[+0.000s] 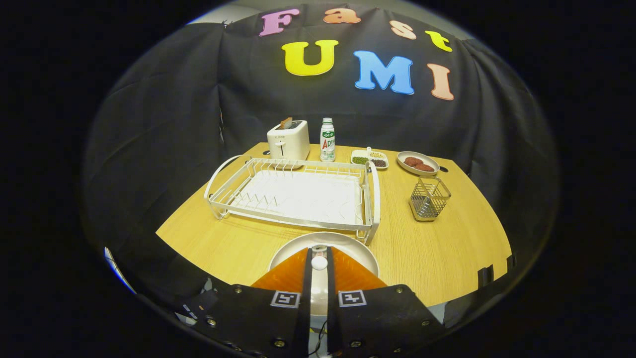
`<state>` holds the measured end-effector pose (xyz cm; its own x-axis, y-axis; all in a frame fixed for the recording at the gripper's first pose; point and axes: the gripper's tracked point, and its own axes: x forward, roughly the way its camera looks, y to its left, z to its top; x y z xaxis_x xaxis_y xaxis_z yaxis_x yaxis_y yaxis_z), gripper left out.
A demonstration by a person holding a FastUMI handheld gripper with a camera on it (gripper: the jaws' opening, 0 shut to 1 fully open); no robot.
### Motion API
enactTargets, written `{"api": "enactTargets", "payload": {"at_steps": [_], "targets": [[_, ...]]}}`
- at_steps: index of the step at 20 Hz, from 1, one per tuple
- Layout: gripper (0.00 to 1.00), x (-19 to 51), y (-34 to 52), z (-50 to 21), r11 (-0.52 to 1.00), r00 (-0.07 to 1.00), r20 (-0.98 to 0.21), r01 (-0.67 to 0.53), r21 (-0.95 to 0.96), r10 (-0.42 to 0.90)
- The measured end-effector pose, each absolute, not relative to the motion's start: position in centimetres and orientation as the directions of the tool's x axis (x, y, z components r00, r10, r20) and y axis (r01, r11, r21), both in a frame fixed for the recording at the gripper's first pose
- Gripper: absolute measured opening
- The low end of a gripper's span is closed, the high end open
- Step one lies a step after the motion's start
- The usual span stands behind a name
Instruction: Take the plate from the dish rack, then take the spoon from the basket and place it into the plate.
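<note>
A white plate (290, 247) lies flat on the wooden table, just in front of the white dish rack (293, 191), whose slots hold nothing. My gripper (319, 253) hovers over the plate, its orange fingers (288, 273) nearly together. Between them is a white spoon (319, 262), seen end-on as a small rounded tip poking out above the plate's middle. Both fingers press on it. The wire basket (430, 198) stands to the right of the rack, beyond the fingers, with nothing showing inside it.
Along the table's back edge stand a white toaster (288, 140), a small bottle (327, 140), a divided dish of condiments (370, 159) and a plate of dark patties (418, 163). Bare tabletop (447, 248) spreads right of the plate.
</note>
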<state>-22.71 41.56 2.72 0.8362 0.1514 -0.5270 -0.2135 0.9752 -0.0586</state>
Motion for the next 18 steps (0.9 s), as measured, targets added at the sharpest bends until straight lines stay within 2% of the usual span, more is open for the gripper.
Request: {"api": "enactTargets", "payload": {"at_steps": [11,13,14,18], "targets": [[0.15,-21.9,40.5,2.1,0.977,0.843,-0.523,-0.198,-0.079,0.128],[0.18,-21.6,40.2,2.3,0.978,0.848,-0.514,-0.193,-0.079,0.126],[0.25,-21.6,40.2,2.4,0.978,0.848,-0.515,-0.193,-0.077,0.127],[0.25,-21.3,40.1,2.1,0.978,0.842,-0.523,-0.197,-0.073,0.131]]}}
